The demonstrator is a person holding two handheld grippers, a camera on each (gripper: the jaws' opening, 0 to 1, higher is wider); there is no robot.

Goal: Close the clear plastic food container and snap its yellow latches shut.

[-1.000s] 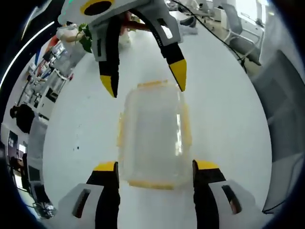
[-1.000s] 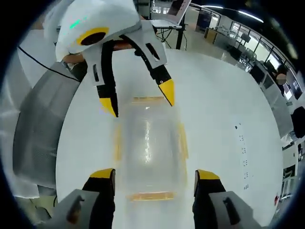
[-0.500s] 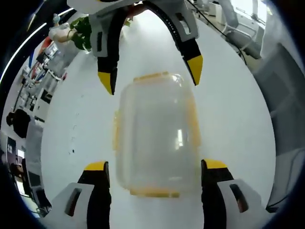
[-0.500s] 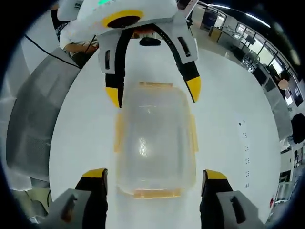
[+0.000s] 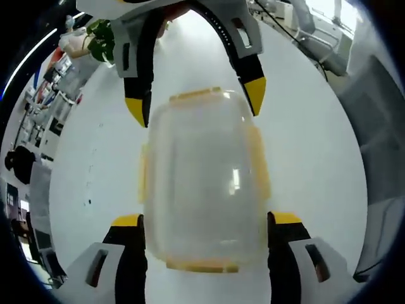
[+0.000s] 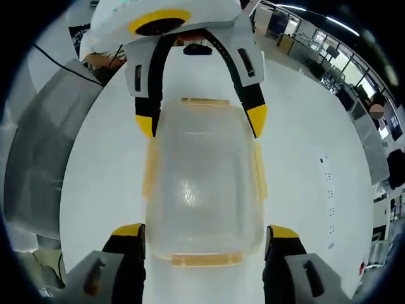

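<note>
1. Left tool: spread wide, yellow-tipped jaws flanking the near end of the food container, one on each side; grips nothing, jaw tips just beside the container's walls, contact not clear.
2. Right tool: likewise spread wide, straddling the opposite end of the same container; holds nothing, contact with the walls not clear either.
3. Each tool also seen from the other's camera, at the far end of the container: right tool in the left gripper view, left tool in the right gripper view, jaws apart and tips close against the far corners.
4. Container: clear plastic, rounded rectangle, lying flat on the white table, lid on top.
5. Yellow latches along all four edges; side latch and near-end latch seen as pale yellow strips against the rim. Snapped or loose: cannot tell.
6. Farther out, left gripper view: green leafy plant near the table's far edge; office chair beyond the table.
7. Farther out, right gripper view: grey sheet lying beside the table; black cable crossing above it; small dark marks on the table surface.
</note>
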